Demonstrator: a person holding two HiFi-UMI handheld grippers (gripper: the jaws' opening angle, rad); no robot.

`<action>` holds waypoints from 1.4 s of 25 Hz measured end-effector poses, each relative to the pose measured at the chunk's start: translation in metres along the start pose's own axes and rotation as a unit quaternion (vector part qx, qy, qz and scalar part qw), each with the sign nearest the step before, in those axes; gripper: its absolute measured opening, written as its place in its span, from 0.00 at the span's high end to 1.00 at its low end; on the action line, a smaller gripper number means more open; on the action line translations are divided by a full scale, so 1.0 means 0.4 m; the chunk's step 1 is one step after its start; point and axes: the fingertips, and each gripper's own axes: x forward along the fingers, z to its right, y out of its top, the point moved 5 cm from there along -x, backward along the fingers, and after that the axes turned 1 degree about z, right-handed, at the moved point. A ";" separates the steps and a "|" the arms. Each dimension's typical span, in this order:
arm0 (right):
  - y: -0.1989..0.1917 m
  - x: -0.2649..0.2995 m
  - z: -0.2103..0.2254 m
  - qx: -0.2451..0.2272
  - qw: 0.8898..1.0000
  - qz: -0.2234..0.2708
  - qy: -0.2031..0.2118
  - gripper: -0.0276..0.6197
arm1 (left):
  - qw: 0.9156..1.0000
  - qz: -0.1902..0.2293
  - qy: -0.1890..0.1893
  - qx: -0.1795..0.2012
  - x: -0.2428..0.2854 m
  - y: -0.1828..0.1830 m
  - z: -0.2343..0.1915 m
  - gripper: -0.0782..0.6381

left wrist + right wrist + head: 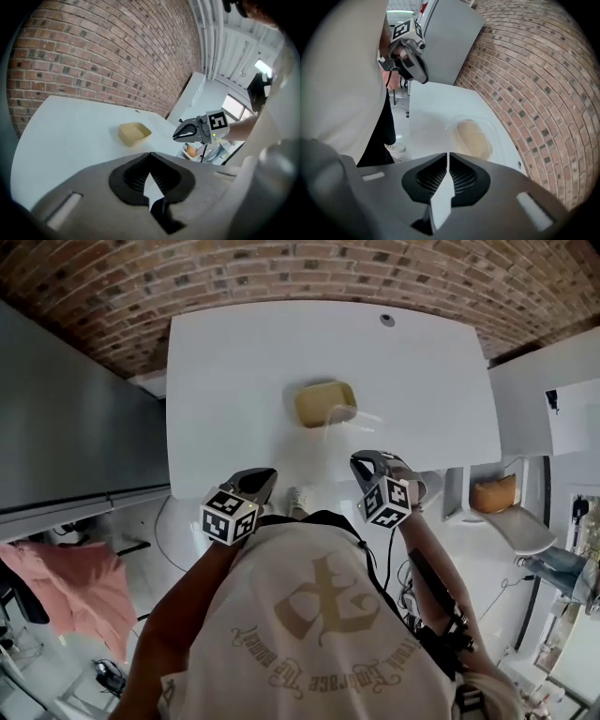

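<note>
A shallow tan tub (pixel 325 403) sits on the white table (pixel 234 381), a little past its middle. A clear plastic lid (pixel 364 418) lies against the tub's right side. My left gripper (pixel 265 475) hovers over the table's near edge, jaws shut and empty. My right gripper (pixel 360 463) hangs level with it, nearer the lid, also shut on nothing. In the left gripper view the tub (pixel 134 133) lies ahead and the right gripper (pixel 180 134) is off to the right. The right gripper view shows the tub (pixel 472 139) under the clear lid, and the left gripper (pixel 417 70) up to the left.
A brick wall (pixel 300 268) runs behind the table. A grey cabinet (pixel 66 427) stands at the left, with a pink cloth (pixel 84 587) on the floor below it. At the right are white furniture (pixel 553 409) and an orange object (pixel 494 493). A small round grommet (pixel 387 321) sits in the table's far side.
</note>
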 end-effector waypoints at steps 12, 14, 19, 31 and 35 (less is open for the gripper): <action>-0.066 -0.118 -0.125 0.077 0.995 -0.029 -0.046 0.92 | 0.995 -0.033 -0.072 0.058 0.034 -0.009 0.078 0.88; -0.077 -0.134 -0.144 0.092 0.994 -0.033 -0.053 0.92 | 0.994 -0.038 -0.082 0.067 0.040 -0.011 0.092 0.88; -0.102 -0.177 -0.187 0.122 0.989 -0.042 -0.067 0.92 | 0.990 -0.053 -0.103 0.086 0.047 -0.022 0.129 0.88; -0.137 -0.230 -0.272 0.164 0.981 -0.056 -0.093 0.92 | 0.982 -0.068 -0.133 0.117 0.056 -0.034 0.183 0.88; -0.141 -0.237 -0.278 0.169 0.979 -0.057 -0.097 0.92 | 0.981 -0.068 -0.136 0.121 0.056 -0.034 0.189 0.88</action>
